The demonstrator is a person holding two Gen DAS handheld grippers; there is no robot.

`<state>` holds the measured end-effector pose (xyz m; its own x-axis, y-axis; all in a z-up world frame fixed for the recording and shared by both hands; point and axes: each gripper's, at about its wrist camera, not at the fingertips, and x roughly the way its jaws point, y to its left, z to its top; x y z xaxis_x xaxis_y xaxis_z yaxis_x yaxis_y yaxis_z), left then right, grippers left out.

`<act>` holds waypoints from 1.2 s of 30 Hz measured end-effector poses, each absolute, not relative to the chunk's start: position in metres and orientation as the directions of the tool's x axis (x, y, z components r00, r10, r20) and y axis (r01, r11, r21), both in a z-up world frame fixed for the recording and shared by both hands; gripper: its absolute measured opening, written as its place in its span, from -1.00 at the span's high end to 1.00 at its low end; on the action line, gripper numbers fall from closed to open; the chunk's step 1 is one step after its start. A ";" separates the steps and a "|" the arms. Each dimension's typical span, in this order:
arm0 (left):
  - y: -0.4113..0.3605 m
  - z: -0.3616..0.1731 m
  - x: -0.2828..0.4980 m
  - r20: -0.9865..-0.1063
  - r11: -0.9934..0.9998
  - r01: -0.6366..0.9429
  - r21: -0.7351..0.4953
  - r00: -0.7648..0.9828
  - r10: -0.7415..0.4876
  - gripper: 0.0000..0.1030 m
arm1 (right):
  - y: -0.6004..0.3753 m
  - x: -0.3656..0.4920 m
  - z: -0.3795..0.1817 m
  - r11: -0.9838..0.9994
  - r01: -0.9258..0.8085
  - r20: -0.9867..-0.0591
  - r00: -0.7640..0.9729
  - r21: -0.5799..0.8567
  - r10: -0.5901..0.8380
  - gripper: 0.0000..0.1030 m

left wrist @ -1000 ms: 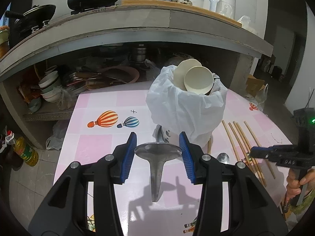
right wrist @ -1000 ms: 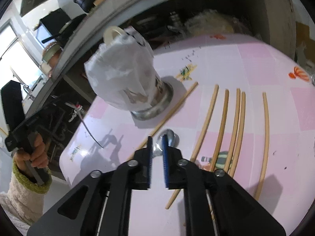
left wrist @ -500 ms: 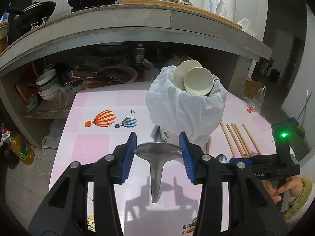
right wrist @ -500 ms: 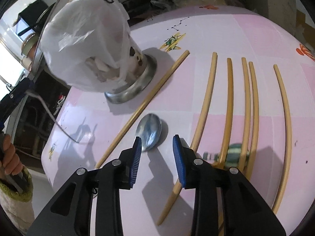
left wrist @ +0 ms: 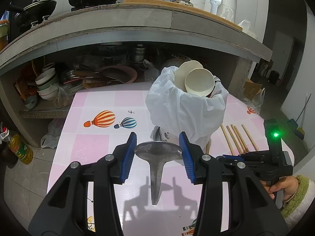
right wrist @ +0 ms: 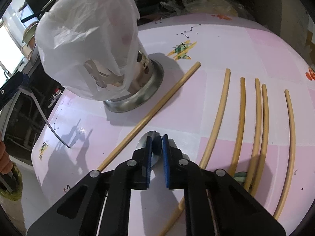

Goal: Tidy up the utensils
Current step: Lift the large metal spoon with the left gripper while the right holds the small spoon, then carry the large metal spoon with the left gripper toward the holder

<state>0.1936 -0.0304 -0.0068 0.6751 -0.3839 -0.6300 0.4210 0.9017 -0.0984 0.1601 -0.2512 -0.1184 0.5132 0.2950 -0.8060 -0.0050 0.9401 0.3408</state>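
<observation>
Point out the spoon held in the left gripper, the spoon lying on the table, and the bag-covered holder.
held spoon (left wrist: 157, 151): left wrist view, on its bowl.
table spoon (right wrist: 157, 137): right wrist view, bowl between the fingers.
bag-covered holder (right wrist: 135, 100): right wrist view, on its metal base.

The left gripper (left wrist: 157, 153), black with blue ribbed pads, clamps the bowl of a steel spoon (left wrist: 157, 157) whose handle hangs toward the pink checked tabletop (left wrist: 94, 143) printed with striped balloons. Just beyond stands a container wrapped in a white plastic bag (left wrist: 187, 112), with two cream bowls (left wrist: 198, 82) tilted in its mouth. To the right lie pale wooden chopsticks (left wrist: 236, 139), and the right gripper (left wrist: 226, 158) reaches in low, held by a hand in a green cuff (left wrist: 281, 186).
</observation>
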 end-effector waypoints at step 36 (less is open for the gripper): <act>-0.030 0.014 0.177 -0.596 0.910 0.411 -0.060 0.716 -0.363 0.17 | -0.262 0.102 -0.008 0.974 -0.033 -0.634 0.755 0.223 0.171 0.95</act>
